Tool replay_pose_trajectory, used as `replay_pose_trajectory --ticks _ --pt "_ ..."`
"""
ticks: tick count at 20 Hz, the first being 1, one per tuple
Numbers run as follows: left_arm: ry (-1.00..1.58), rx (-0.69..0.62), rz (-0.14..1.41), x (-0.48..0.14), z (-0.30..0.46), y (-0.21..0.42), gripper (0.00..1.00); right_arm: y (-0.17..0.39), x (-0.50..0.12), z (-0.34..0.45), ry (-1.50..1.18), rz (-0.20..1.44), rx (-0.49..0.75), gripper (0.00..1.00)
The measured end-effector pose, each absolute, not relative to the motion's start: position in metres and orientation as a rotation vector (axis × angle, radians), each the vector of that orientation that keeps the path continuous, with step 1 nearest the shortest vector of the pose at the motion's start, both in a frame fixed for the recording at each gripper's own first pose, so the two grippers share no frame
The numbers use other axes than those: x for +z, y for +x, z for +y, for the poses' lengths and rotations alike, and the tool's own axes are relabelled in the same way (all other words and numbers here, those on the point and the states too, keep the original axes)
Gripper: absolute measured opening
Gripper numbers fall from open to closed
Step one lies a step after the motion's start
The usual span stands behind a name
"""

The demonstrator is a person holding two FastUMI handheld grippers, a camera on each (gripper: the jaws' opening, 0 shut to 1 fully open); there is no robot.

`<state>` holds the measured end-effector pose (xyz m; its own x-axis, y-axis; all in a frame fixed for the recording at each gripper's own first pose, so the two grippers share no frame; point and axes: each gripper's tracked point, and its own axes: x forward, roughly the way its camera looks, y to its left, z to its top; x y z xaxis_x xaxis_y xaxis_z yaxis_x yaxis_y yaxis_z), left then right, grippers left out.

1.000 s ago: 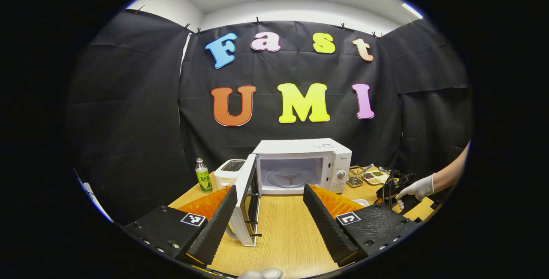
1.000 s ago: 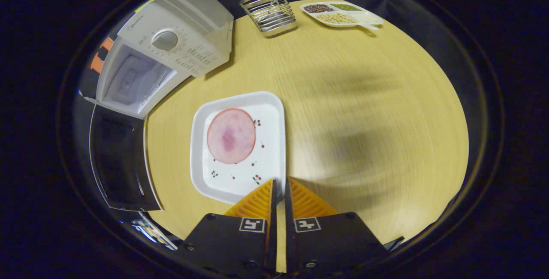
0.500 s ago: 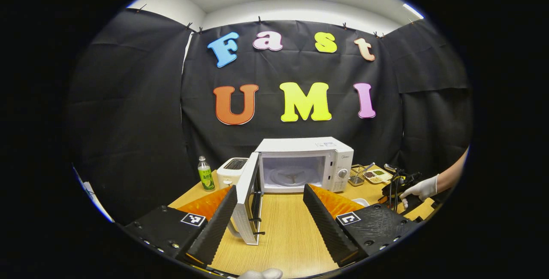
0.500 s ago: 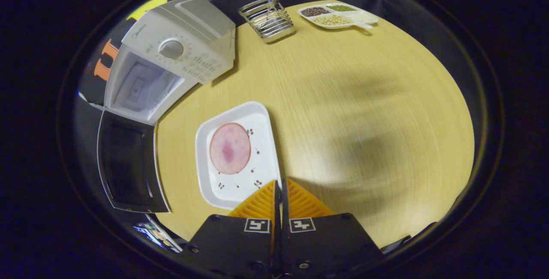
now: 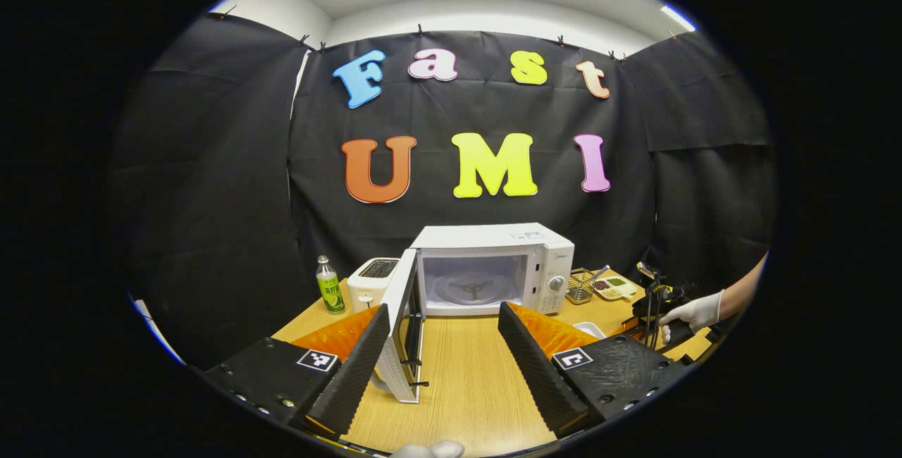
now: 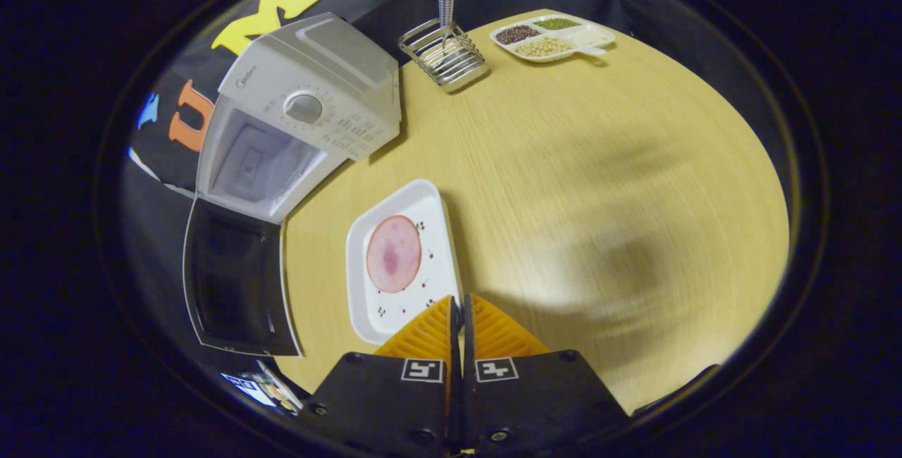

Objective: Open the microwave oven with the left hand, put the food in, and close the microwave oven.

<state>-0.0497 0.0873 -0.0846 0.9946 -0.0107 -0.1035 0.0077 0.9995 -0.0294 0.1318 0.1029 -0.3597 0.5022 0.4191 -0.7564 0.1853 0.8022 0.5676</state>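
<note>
The right gripper is closed on the near rim of a white square plate printed with small cherries, its two fingers pressed together over the plate's edge with the rim pinched between them. A round pink slice of ham lies on the plate's middle. The plate sits just in front of a white microwave oven whose dark-windowed door is swung wide to the side, leaving the pale cavity exposed. The left gripper hangs wide open above the light wooden tabletop, gripping nothing, its fingers framing the oven's open front; the door's edge stands close beside its left finger. Inside the cavity the glass turntable is visible. To the oven's left stand a white toaster and a green-labelled drink bottle; on its other side are a wire rack and a white divided tray of beans. In the left gripper view a white-gloved hand holds the other gripper at the right edge.
</note>
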Motion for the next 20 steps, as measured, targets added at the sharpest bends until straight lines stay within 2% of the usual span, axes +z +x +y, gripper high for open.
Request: replay_pose_trajectory --ticks 5,6,8,13,17,20 --pt "-0.022 -0.015 0.11 -0.084 0.086 -0.049 0.95 0.133 -0.344 0.119 0.738 0.987 0.164 0.04" --pt "-0.019 -0.01 0.108 -0.083 0.086 -0.049 0.95 0.133 -0.339 0.126 0.748 0.975 0.172 0.0" --pt "-0.009 0.002 0.109 -0.08 0.089 -0.049 0.95 0.137 -0.327 0.142 0.785 0.941 0.172 0.04" --pt "0.045 0.026 0.125 -0.071 0.093 -0.045 0.95 0.155 -0.293 0.221 0.874 0.832 0.21 0.04" --pt "0.05 0.032 0.153 -0.074 0.094 -0.037 0.95 0.183 -0.279 0.283 0.98 0.766 0.178 0.04" --pt "0.065 0.04 0.14 -0.075 0.093 -0.031 0.95 0.219 -0.266 0.313 1.052 0.658 0.146 0.03"
